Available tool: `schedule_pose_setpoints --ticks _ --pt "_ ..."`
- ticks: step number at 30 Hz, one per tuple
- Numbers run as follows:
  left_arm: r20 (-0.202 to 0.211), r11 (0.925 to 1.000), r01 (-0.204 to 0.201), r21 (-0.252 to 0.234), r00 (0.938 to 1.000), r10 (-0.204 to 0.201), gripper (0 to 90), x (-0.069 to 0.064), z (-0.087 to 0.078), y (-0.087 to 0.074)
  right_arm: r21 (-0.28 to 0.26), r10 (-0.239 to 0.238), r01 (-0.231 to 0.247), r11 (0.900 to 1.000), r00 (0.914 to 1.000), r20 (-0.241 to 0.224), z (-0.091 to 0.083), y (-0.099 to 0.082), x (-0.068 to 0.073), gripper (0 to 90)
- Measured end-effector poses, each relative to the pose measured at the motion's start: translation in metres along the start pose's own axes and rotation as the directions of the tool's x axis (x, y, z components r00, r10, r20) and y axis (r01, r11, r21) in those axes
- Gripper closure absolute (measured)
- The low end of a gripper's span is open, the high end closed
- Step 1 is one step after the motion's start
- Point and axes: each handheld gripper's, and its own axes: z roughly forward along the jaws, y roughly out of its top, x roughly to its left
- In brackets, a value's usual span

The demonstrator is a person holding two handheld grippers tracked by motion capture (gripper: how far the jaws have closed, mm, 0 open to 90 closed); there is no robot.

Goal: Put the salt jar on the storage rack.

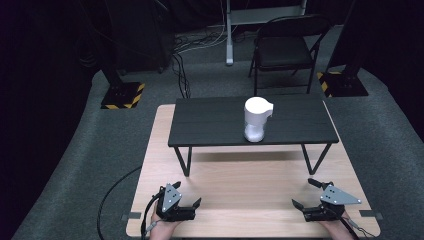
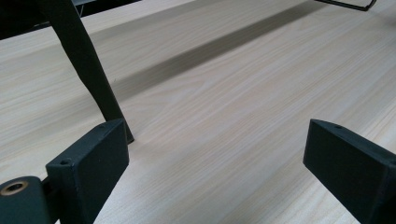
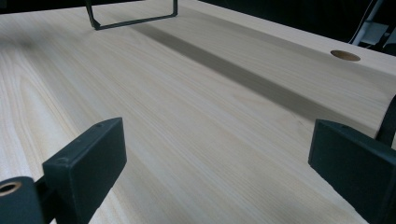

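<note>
A white jug (image 1: 256,119) with a small spout stands upright on a low black shelf (image 1: 210,127) set on the light wooden table (image 1: 240,195). My left gripper (image 1: 187,194) rests near the table's front left corner, jaws wide open and empty. My right gripper (image 1: 303,193) rests near the front right corner, also open and empty. Bare wood lies between the open jaws in the left gripper view (image 2: 217,163), with a black shelf leg (image 2: 88,70) just ahead at left. The right gripper view (image 3: 217,172) looks across bare wood towards the shelf's far leg frame (image 3: 133,18).
The shelf stands on thin black wire legs (image 1: 184,160) across the table's far half. A round hole (image 3: 345,55) is cut in the tabletop. Behind the table are a black folding chair (image 1: 285,47), floor cables (image 1: 182,70) and stand bases with yellow-black stripes (image 1: 122,95).
</note>
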Motion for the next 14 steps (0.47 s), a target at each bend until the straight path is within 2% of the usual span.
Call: schedule_pose_setpoints --ticks 14 --pt "0.004 1.0 -0.002 0.002 1.0 0.002 6.7 0.0 0.0017 0.001 -0.018 0.011 -0.01 0.9998 0.9996 0.026 -0.0058 -0.0031 -0.0019 2.8"
